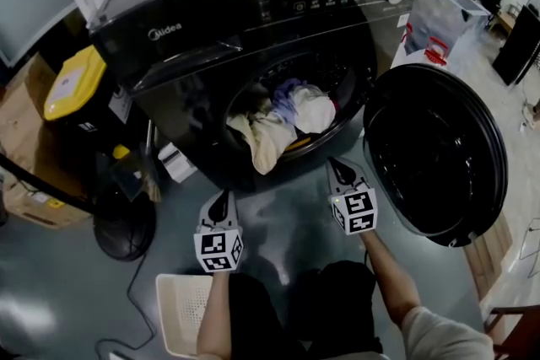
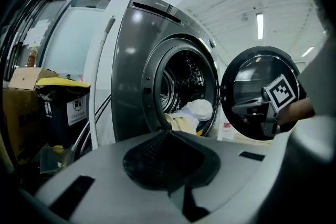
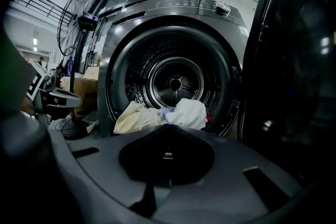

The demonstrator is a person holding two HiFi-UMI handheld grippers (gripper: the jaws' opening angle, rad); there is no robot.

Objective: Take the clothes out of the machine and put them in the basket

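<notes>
So far, in the head view, no clothes (image 1: 283,118) look to be out: they heap in the machine (image 1: 253,21) mouth, and the basket (image 1: 181,308) near us shows none. Our left hand-held gripper (image 1: 222,200) and right hand-held gripper (image 1: 342,170) hover short of the pile. Left gripper view: jaws together, empty, clothes ahead to the right. Right gripper view: jaws closed on nothing, pile straight ahead.

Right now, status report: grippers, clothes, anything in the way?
Left gripper and right gripper: jaws shut, empty, outside the machine. Clothes heaped at the drum mouth. Door swung wide, path clear.
</notes>
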